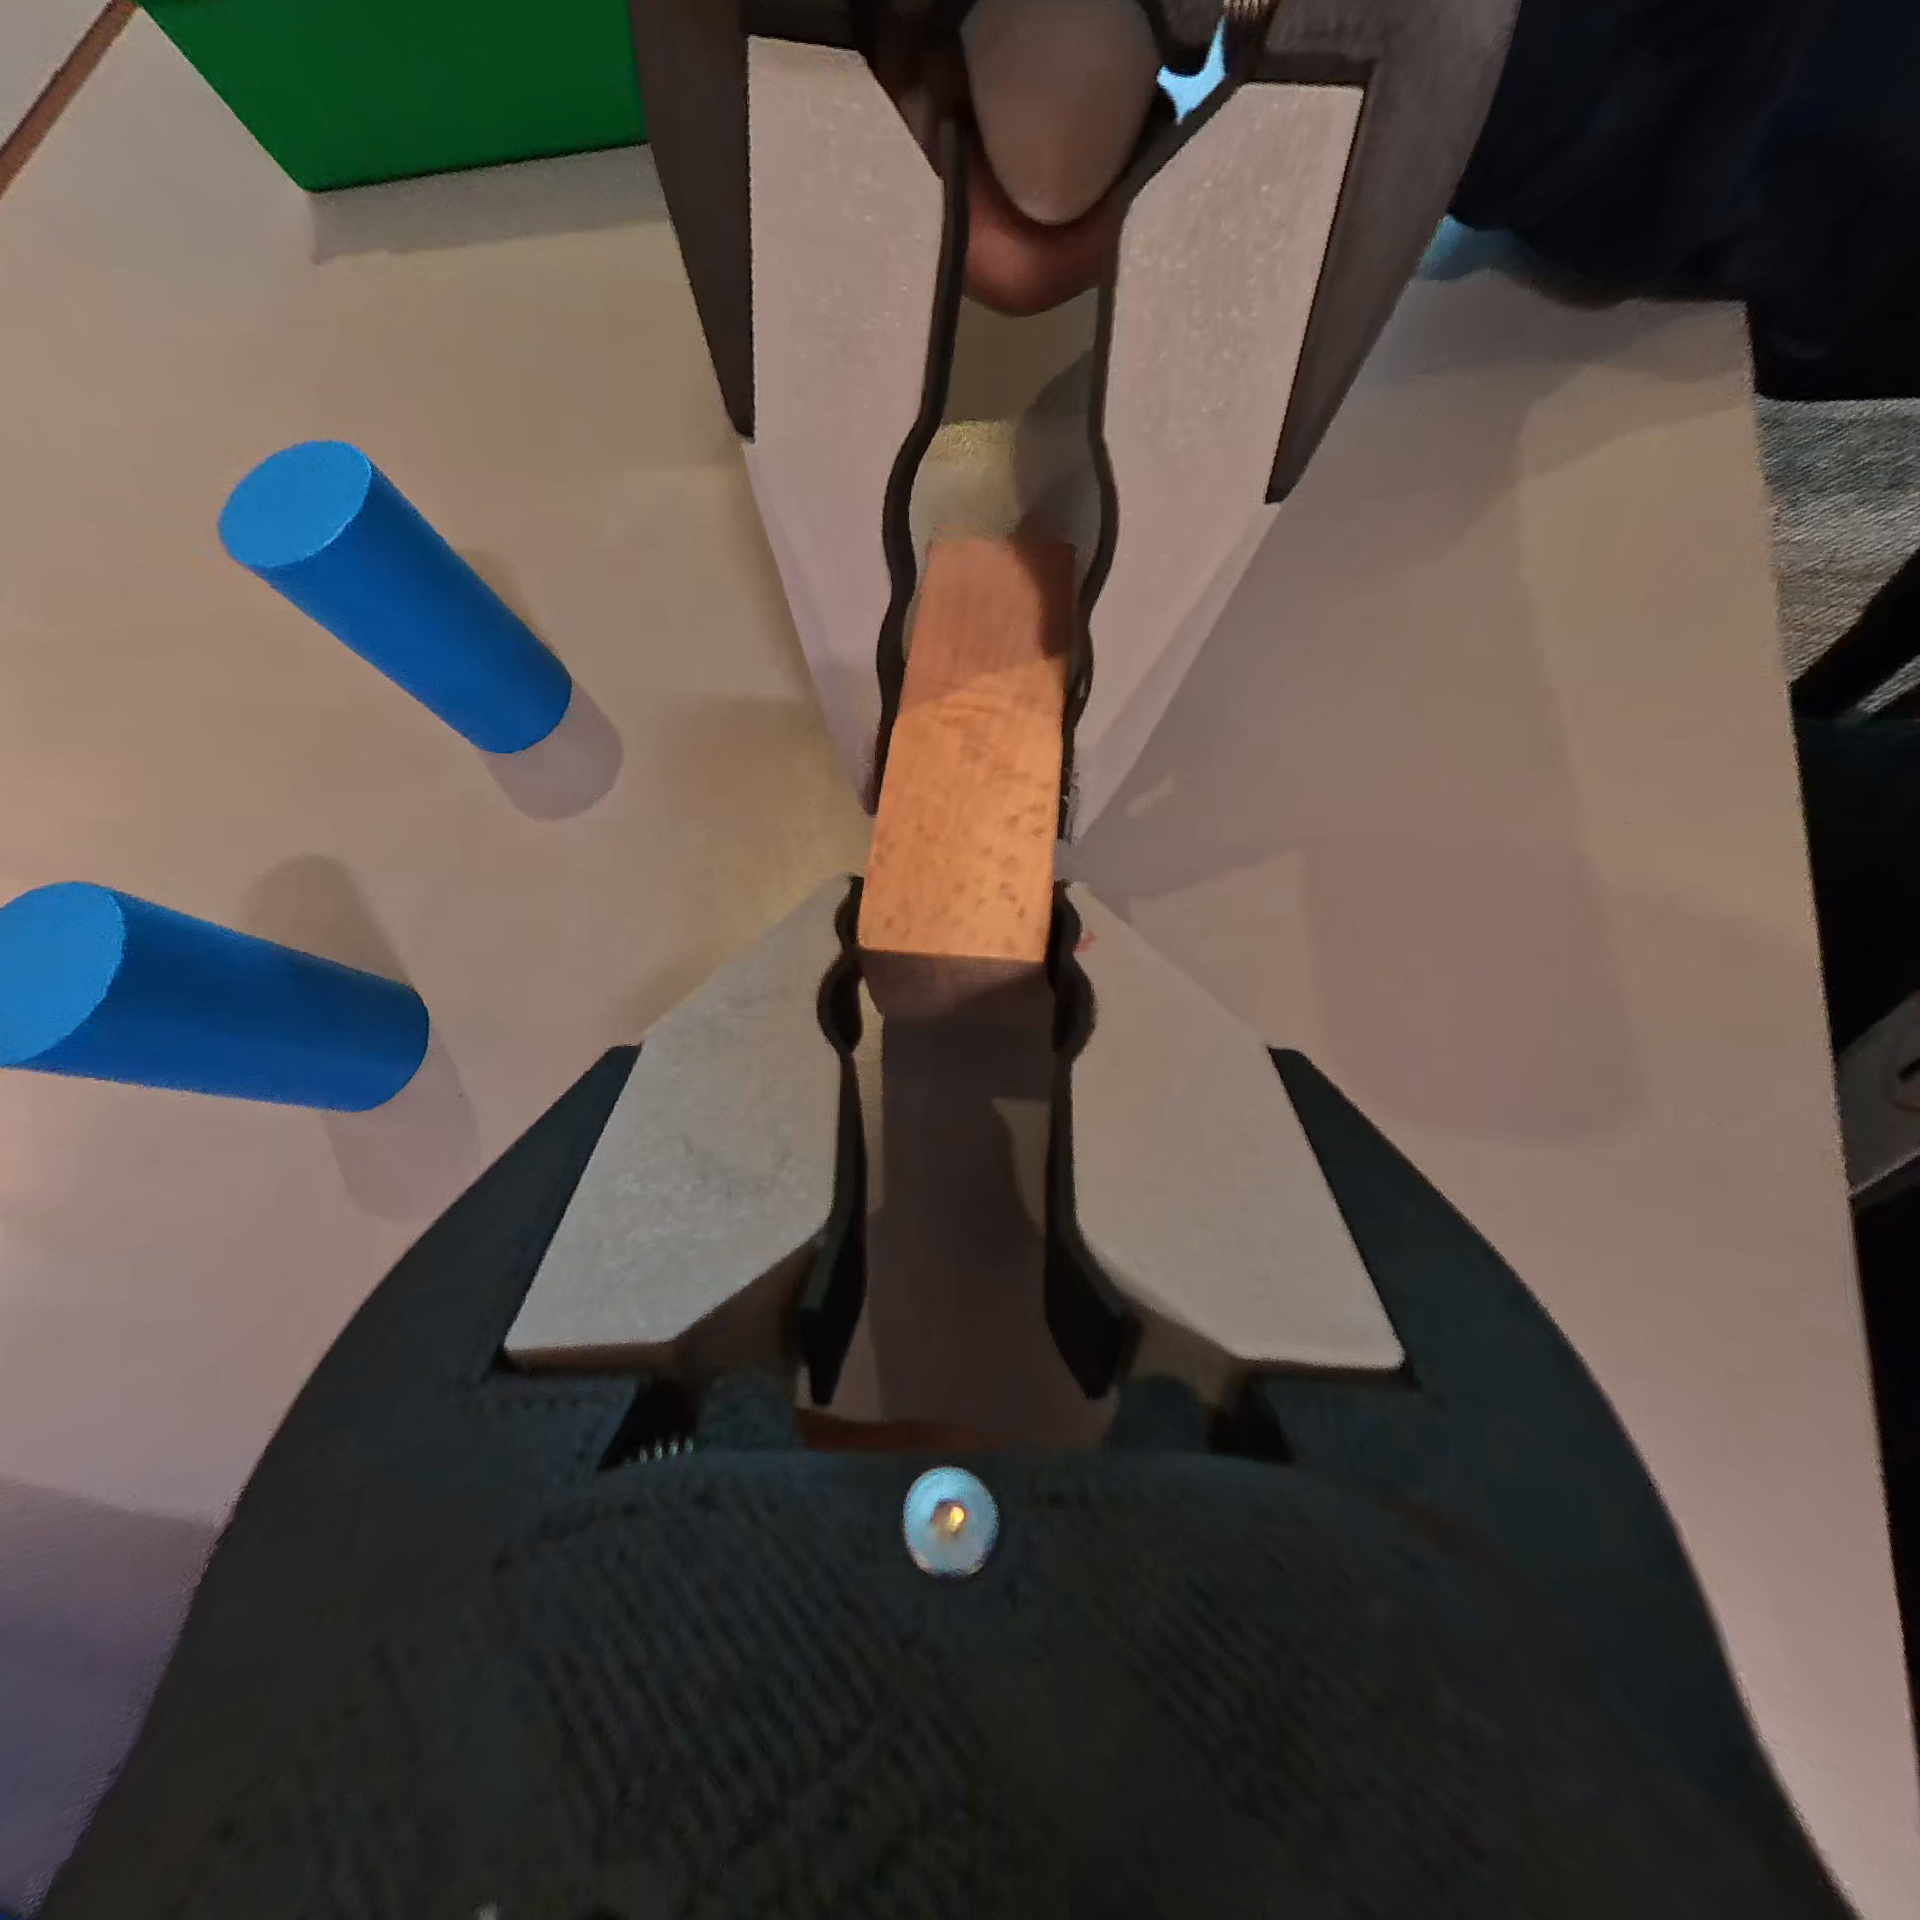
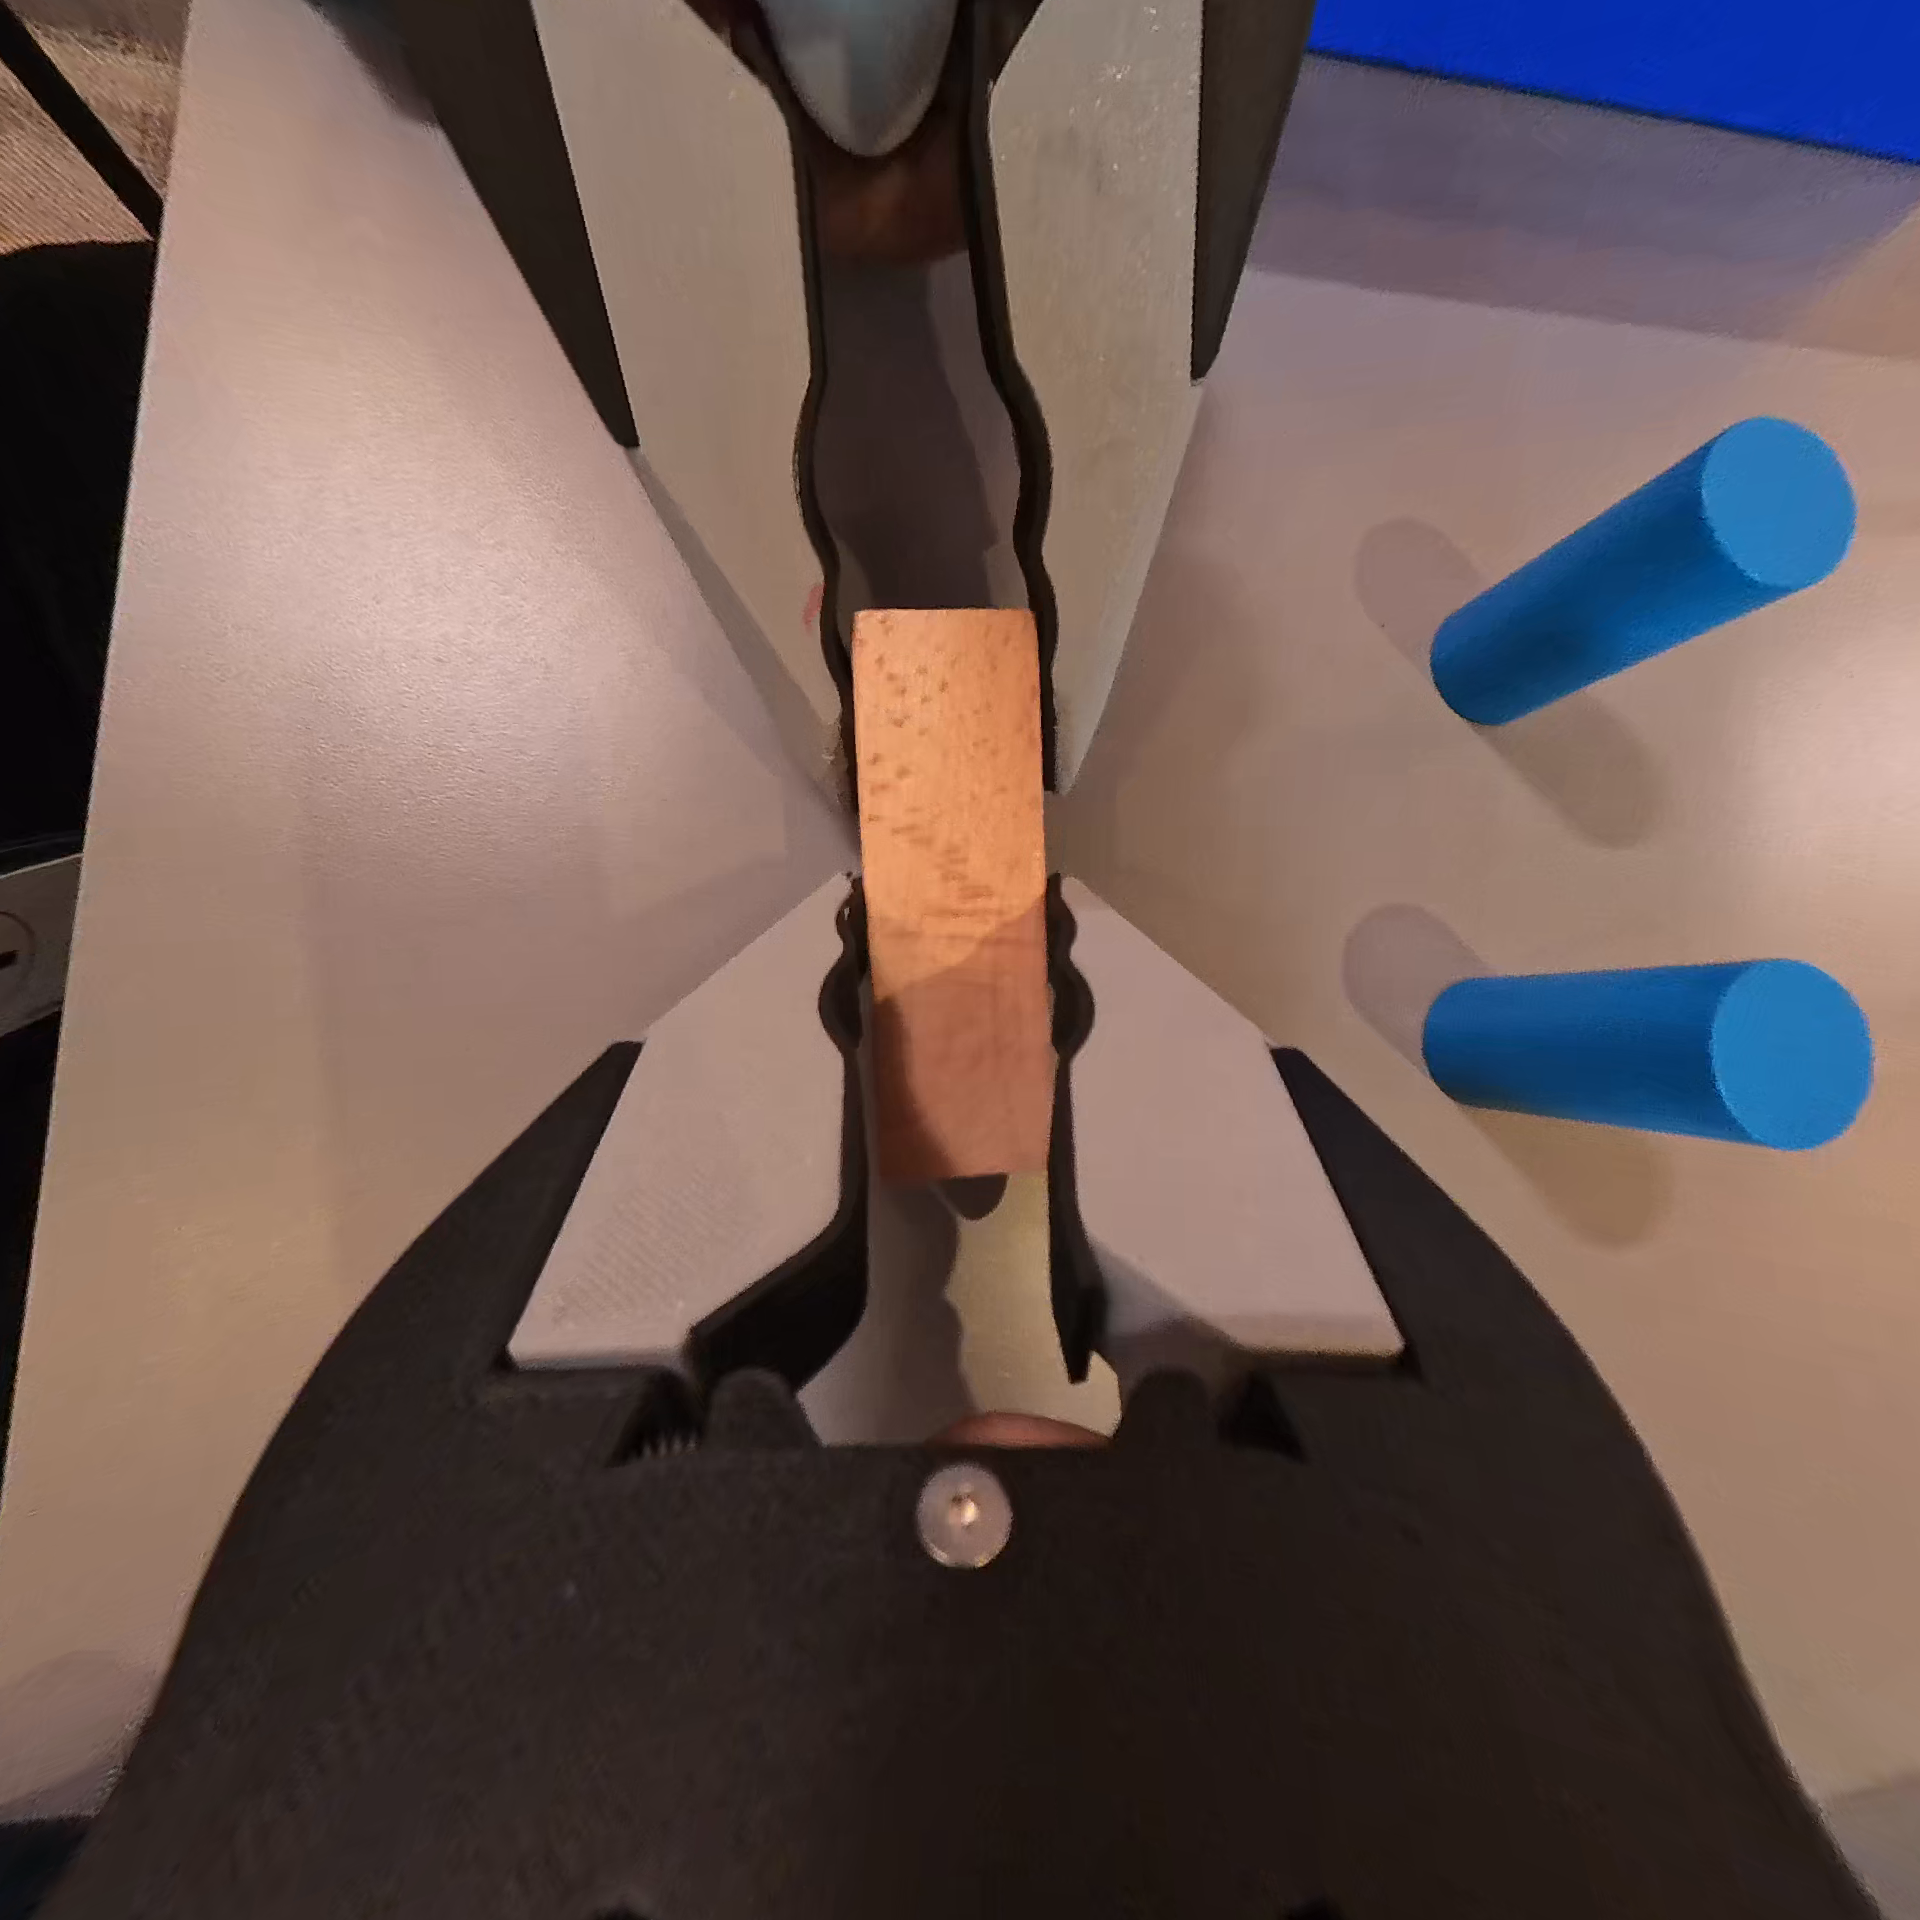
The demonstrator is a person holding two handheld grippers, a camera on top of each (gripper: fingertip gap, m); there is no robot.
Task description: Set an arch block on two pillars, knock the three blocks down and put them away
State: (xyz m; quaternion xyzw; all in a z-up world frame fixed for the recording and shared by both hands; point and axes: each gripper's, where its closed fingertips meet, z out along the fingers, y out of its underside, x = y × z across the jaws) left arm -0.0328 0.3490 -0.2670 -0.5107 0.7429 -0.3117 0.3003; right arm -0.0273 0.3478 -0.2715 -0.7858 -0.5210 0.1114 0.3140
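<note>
While both grippers face each other above the pale table [image 1: 1455,831], the left gripper [image 1: 961,935] clamps one end of the wooden block [image 1: 966,790] and the right gripper [image 2: 951,935] clamps the other end, fingers pressed to its sides. Off to one side two blue cylinders [image 1: 395,592] [image 1: 208,997] stand upright, apart. Beyond them sits a green box [image 1: 416,83].

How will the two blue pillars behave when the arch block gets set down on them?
Both blue pillars stand upright on narrow round ends, tall for their width, so a sideways nudge would likely tip them. Once down, their round sides would probably roll. The wooden arch block, clamped by both grippers, looks rigid.
</note>
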